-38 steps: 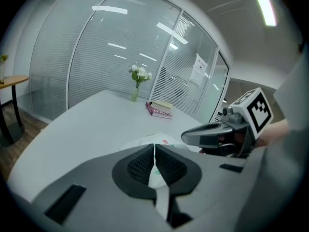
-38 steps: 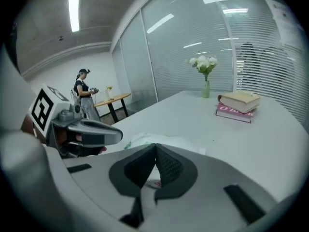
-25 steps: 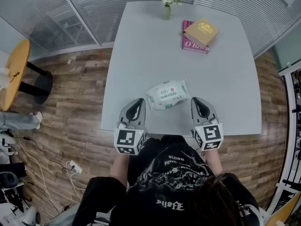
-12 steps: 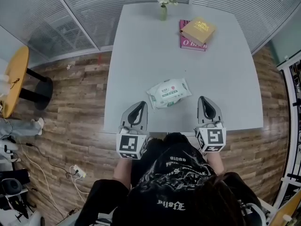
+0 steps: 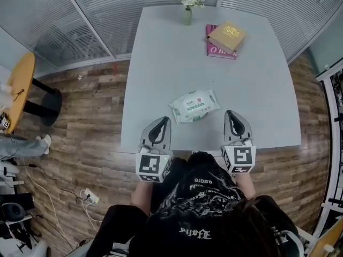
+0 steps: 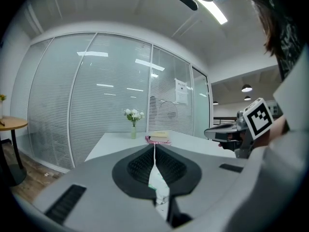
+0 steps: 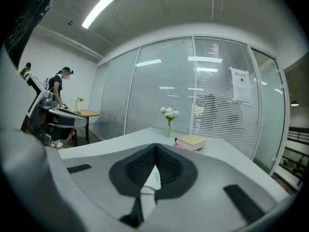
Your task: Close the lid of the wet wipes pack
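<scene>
The wet wipes pack [image 5: 194,105], white with green print, lies flat near the table's front edge. From the head view I cannot tell how its lid stands. My left gripper [image 5: 164,120] is shut and empty, its tip just left of the pack's near corner and apart from it. The right gripper [image 5: 230,113], also shut and empty, sits a little to the pack's right, not touching it. In the left gripper view the jaws [image 6: 154,149] meet, with a sliver of the pack [image 6: 158,182] below them. The right gripper view shows closed jaws [image 7: 155,146] and the same pack [image 7: 153,178].
The grey table [image 5: 257,90] carries a vase of white flowers [image 5: 187,4] at its far edge and two stacked books [image 5: 226,39] at the far right. A round yellow side table [image 5: 19,90] stands on the wood floor to the left. Glass walls with blinds lie beyond. A person [image 7: 58,88] works far left.
The right gripper has drawn slightly away from the pack's right end. The left gripper has stayed about where it was. Both stay shut.
</scene>
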Available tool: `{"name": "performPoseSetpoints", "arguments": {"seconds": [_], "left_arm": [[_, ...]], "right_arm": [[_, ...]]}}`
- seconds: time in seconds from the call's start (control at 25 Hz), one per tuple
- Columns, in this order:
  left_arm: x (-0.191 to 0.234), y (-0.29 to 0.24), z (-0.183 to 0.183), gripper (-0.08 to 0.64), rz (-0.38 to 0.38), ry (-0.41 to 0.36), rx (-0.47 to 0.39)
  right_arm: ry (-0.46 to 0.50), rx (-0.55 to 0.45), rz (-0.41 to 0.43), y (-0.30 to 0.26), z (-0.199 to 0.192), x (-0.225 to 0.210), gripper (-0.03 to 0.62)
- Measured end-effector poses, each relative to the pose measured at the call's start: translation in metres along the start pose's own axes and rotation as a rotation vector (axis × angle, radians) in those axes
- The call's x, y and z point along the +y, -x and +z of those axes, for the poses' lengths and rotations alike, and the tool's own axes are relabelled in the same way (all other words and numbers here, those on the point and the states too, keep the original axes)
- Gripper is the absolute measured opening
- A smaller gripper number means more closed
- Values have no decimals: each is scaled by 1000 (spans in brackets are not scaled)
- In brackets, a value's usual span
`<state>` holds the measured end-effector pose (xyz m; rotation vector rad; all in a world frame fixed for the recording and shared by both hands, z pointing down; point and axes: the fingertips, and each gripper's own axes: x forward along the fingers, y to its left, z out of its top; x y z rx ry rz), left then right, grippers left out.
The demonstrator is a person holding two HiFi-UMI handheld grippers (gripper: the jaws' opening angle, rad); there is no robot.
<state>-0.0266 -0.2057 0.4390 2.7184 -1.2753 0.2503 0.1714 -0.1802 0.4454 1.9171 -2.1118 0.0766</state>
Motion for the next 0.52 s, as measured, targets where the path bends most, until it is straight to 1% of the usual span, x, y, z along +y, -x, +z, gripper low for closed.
{"name": "performPoseSetpoints", "arguments": {"seconds": [0.08, 0.52], "left_arm": [[1, 0, 0, 9, 0, 8, -3], [-1, -1, 5, 9, -16, -5, -14]], "right_arm": [[1, 3, -14, 1, 0, -1, -2], [-3, 2, -11, 6, -1, -1, -2]]}}
